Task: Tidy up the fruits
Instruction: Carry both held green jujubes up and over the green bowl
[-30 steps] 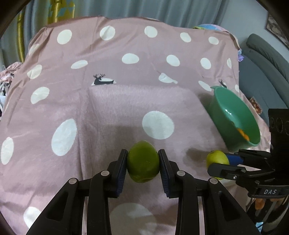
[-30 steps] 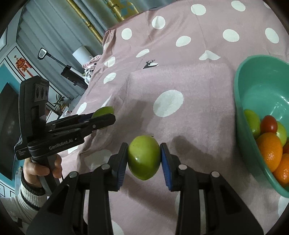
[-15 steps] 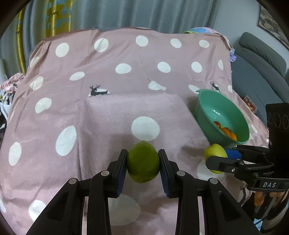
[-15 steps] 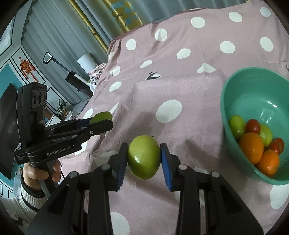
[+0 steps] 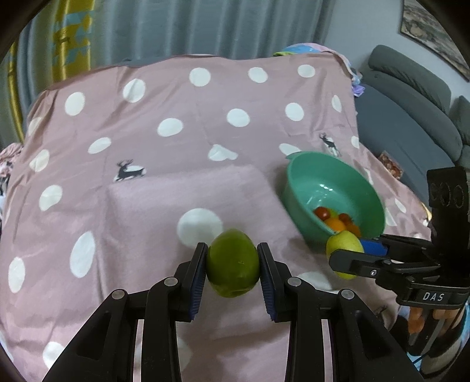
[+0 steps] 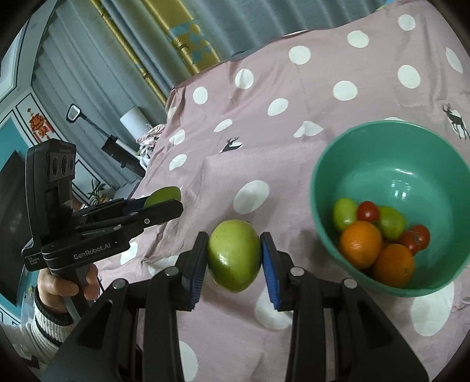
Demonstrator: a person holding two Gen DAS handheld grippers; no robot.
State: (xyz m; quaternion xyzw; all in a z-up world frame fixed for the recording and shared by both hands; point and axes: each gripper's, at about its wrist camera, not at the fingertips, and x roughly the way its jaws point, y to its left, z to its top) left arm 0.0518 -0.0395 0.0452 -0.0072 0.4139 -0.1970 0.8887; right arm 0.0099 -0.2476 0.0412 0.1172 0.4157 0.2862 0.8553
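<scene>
My left gripper [image 5: 232,264] is shut on a dark green fruit [image 5: 232,261], held above the pink spotted cloth. In the right wrist view my right gripper [image 6: 234,258] is shut on a lighter green fruit [image 6: 233,258], just left of the teal bowl [image 6: 411,141]. That bowl holds two oranges [image 6: 359,244], small green fruits [image 6: 343,213] and red tomatoes [image 6: 367,211]. From the left wrist view the right gripper [image 5: 346,258] with its yellow-green fruit [image 5: 342,242] hovers at the near rim of the bowl [image 5: 305,164]. The left gripper [image 6: 164,202] shows at the left of the right wrist view.
A pink cloth with white dots [image 5: 176,126] covers the table, with a raised square patch [image 5: 182,194] in the middle. A grey sofa [image 5: 411,123] stands at the right, curtains [image 5: 205,26] behind. A hand in a striped sleeve [image 6: 58,288] holds the left gripper.
Both grippers have risen and drawn back with their fruits still held. The bowl now sits lower and more fully in both views, its fruits showing.
</scene>
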